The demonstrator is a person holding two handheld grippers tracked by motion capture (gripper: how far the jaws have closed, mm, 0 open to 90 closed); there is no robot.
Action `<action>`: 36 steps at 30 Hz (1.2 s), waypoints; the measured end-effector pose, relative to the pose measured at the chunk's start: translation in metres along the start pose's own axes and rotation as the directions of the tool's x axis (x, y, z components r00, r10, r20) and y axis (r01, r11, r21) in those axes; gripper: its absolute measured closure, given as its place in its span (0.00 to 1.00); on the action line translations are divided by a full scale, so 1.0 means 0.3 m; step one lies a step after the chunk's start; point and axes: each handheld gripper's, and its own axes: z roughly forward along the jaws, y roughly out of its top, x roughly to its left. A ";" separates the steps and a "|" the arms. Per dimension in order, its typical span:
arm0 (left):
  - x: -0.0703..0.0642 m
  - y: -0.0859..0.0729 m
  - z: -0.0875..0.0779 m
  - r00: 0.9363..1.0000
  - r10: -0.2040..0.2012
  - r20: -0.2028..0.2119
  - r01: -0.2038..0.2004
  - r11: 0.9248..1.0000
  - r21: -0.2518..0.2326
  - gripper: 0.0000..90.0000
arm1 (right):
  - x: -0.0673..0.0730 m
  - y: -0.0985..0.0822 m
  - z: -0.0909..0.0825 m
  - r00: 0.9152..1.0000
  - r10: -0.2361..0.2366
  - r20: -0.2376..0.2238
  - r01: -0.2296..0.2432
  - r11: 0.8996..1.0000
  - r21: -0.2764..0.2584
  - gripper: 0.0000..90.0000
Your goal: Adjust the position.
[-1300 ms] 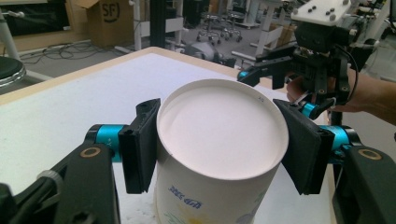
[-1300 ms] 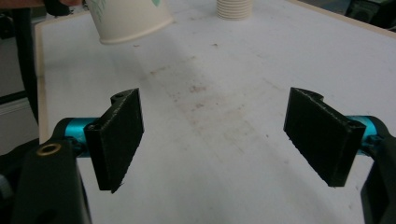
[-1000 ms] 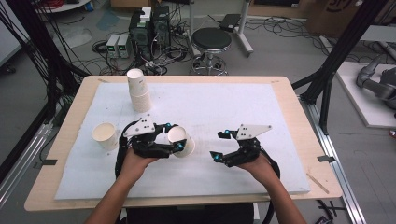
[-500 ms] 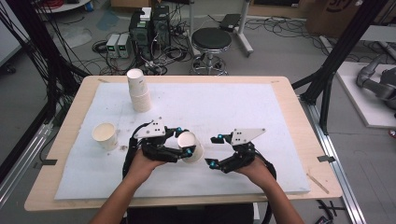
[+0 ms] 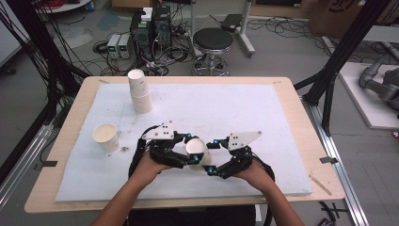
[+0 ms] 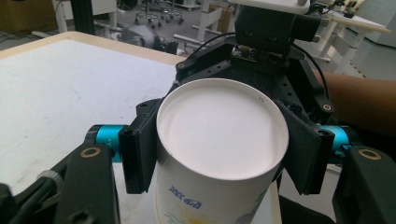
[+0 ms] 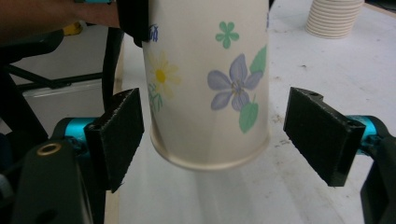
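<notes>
- A cup stack (image 5: 139, 92) and a lone cup (image 5: 106, 137) stand far-left on the desk (image 5: 282, 117).
- The left tool (image 5: 192, 155) clamps a flowered cup (image 5: 197, 149); the right tool (image 5: 210, 156) gapes wide around its base.

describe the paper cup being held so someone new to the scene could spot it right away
On the white mat covering the wooden table, look at the near middle, where the person's two grippers meet. The flowered paper cup is clamped on its side in the left gripper, with the open right gripper around its base end. The stacked cups and the lone upright cup stand untouched farther left.
</notes>
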 end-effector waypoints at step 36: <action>-0.010 0.012 0.002 1.000 0.027 0.010 -0.028 0.995 0.096 0.19 | 0.001 0.006 0.019 0.998 -0.059 -0.031 0.063 0.984 0.169 0.39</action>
